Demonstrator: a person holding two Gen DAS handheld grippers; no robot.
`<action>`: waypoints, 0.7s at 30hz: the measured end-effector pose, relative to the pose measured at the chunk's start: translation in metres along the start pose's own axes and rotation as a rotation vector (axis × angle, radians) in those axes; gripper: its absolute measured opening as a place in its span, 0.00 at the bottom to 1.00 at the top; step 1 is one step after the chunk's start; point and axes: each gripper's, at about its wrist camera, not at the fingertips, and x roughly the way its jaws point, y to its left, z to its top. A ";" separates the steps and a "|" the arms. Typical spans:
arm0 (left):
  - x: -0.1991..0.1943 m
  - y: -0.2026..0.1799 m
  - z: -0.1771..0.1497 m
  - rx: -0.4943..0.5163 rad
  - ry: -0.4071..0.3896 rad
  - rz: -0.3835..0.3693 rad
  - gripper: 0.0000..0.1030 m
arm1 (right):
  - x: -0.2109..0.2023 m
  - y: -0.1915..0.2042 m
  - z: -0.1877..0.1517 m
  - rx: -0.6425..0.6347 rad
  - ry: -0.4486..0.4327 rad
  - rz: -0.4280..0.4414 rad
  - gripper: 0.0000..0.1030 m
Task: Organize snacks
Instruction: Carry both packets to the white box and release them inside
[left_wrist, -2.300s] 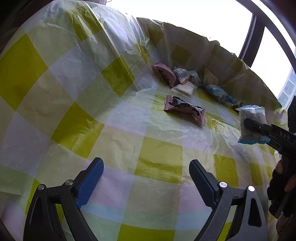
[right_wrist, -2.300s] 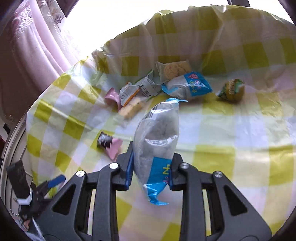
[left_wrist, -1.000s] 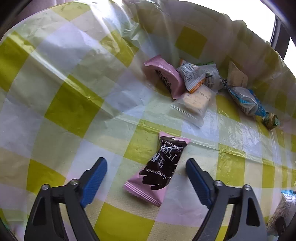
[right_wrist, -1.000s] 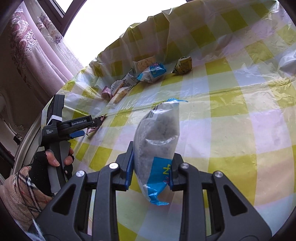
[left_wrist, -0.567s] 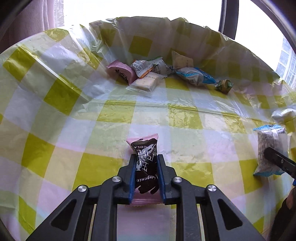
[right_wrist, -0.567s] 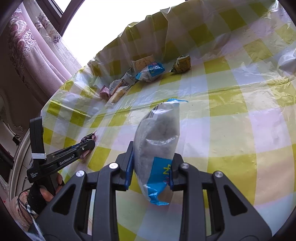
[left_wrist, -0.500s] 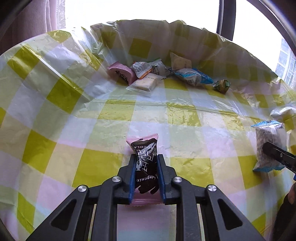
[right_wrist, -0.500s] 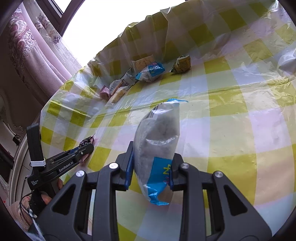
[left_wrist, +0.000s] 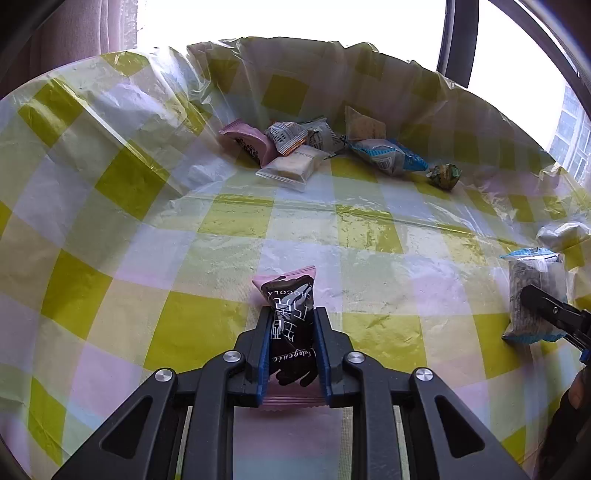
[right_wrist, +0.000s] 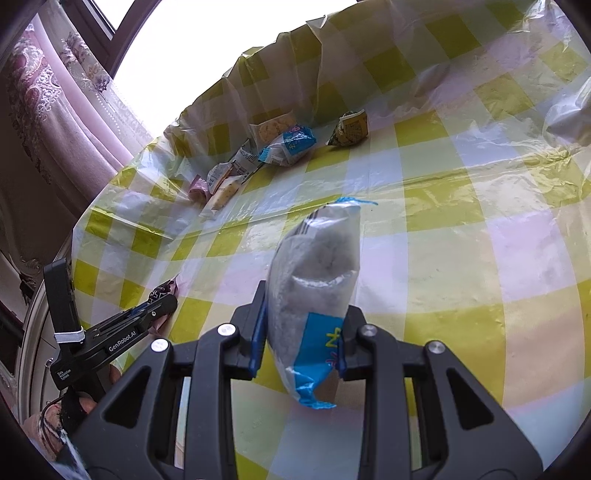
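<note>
left gripper (left_wrist: 290, 343): jaws newly clamped on pink chocolate packet (left_wrist: 290, 306), wide a second ago. right gripper (right_wrist: 301, 332): grips grey-blue packet (right_wrist: 314, 295). 2 snacks ready for snack pile (left_wrist: 295, 151).

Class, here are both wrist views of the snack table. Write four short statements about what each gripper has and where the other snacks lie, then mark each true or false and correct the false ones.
1. The left gripper has its jaws shut on the pink chocolate packet. True.
2. The right gripper is empty. False: it grips a clear blue-ended packet.
3. The snack pile lies at the cloth's far edge. True.
4. The tablecloth is plain white. False: yellow-green checks.
</note>
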 end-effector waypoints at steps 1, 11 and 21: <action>-0.001 0.000 -0.001 -0.006 0.000 0.011 0.21 | 0.000 0.000 0.000 0.003 -0.003 -0.005 0.32; -0.074 -0.027 -0.051 0.050 -0.032 -0.077 0.21 | -0.048 0.020 -0.047 0.081 -0.068 0.025 0.32; -0.109 -0.044 -0.086 0.065 -0.031 -0.184 0.21 | -0.098 0.043 -0.092 0.099 -0.087 0.052 0.32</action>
